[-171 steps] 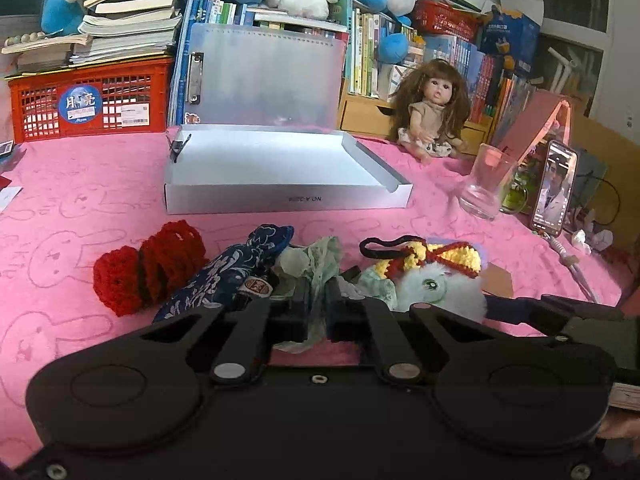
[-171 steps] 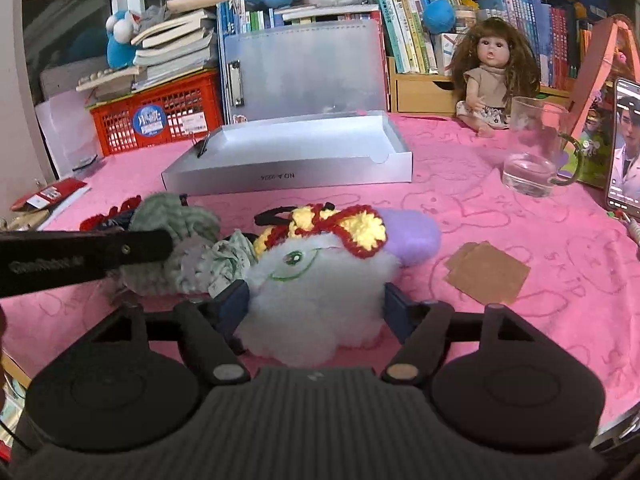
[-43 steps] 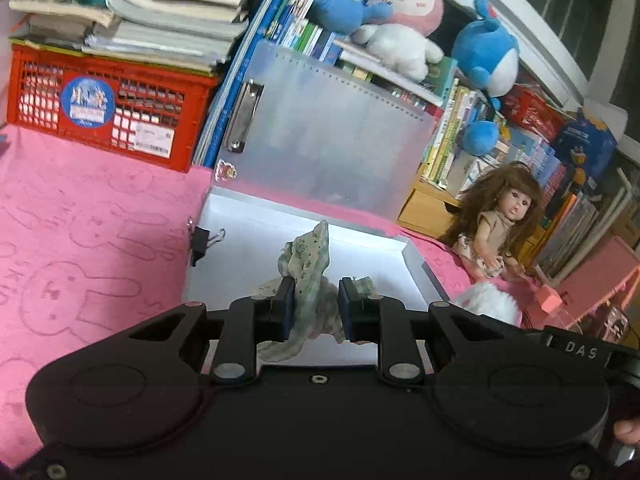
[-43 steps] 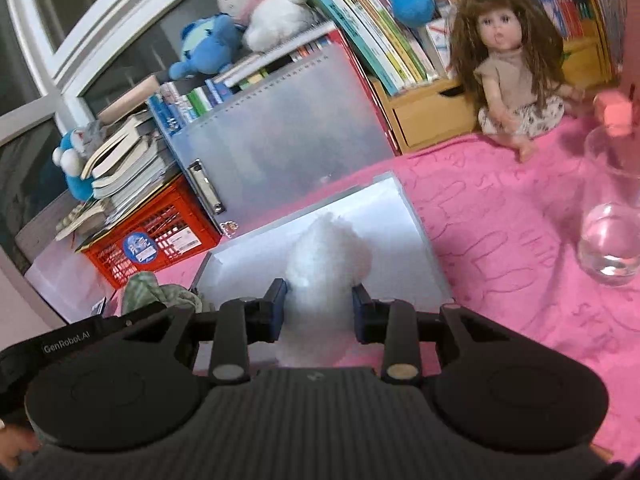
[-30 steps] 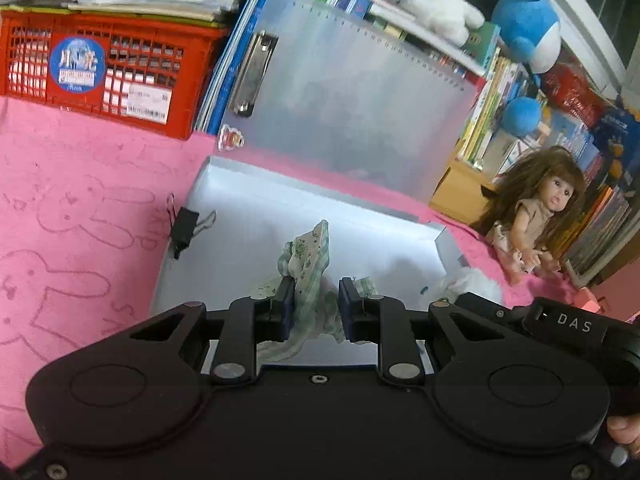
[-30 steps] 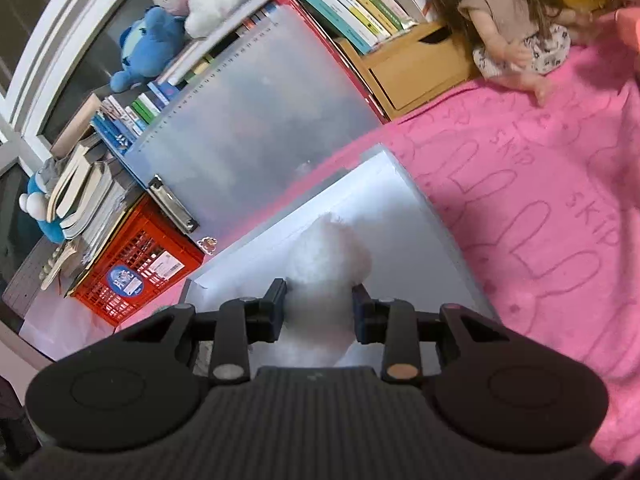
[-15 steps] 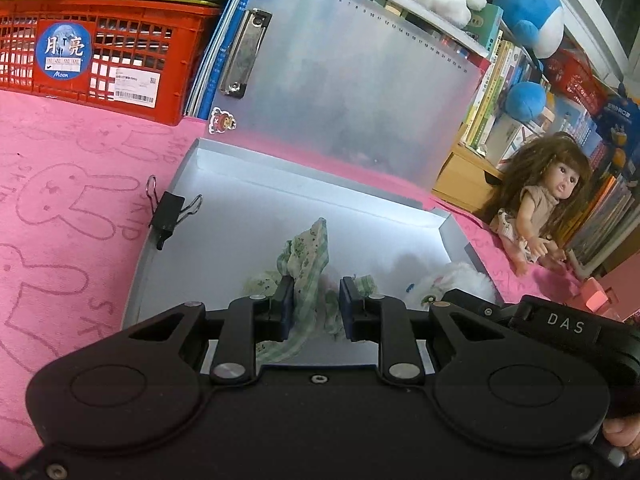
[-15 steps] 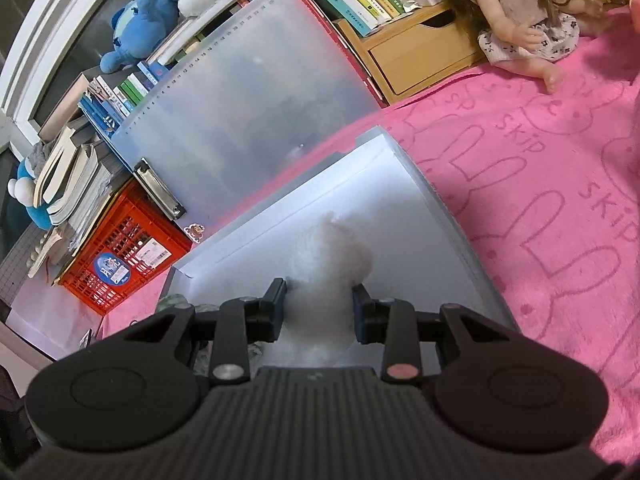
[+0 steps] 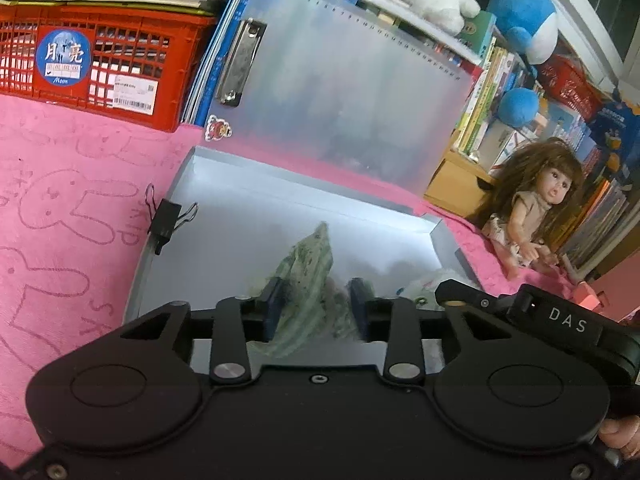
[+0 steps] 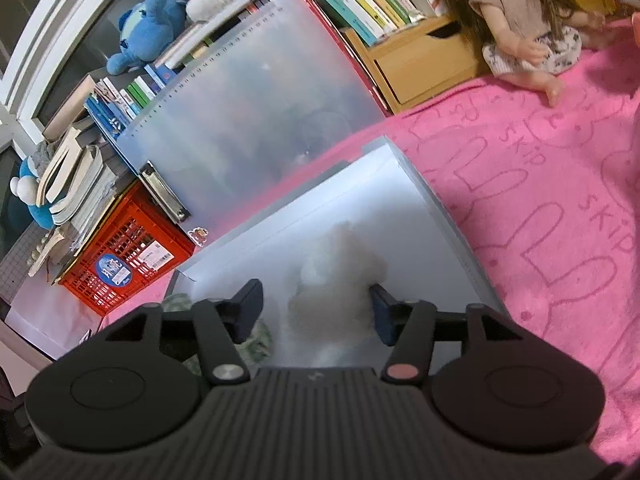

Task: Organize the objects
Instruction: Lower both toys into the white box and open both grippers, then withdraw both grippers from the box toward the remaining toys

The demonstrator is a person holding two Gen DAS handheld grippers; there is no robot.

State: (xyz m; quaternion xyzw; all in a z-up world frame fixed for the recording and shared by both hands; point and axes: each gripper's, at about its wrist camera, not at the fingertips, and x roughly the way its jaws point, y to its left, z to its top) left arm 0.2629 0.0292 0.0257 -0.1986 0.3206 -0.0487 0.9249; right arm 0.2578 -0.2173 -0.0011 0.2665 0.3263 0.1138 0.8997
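An open white box (image 9: 240, 224) lies on the pink cloth. Over its near part my left gripper (image 9: 316, 305) has its jaws opening, with a blurred green patterned cloth (image 9: 310, 268) loose between them, sagging into the box. My right gripper (image 10: 316, 308) hangs over the same box (image 10: 400, 208), jaws opening wide. A blurred white plush toy (image 10: 336, 280) sits between them, close to the right finger, with a clear gap on the left. A corner of the green cloth (image 10: 256, 344) shows under the right gripper's left finger. The plush (image 9: 424, 285) peeks out at the box's right end.
A black binder clip (image 9: 166, 224) grips the box's left wall. Behind the box stand a frosted clipboard (image 9: 340, 92), a red crate (image 9: 92, 64) with books on top, a doll (image 9: 536, 208) and shelves of books with plush animals. The right tool's black housing (image 9: 552, 316) is close alongside.
Both pairs of jaws have spread apart since half a second ago. The green cloth and the white plush, pinched before, now hang loose and blurred between the fingers. Neither hand has shifted.
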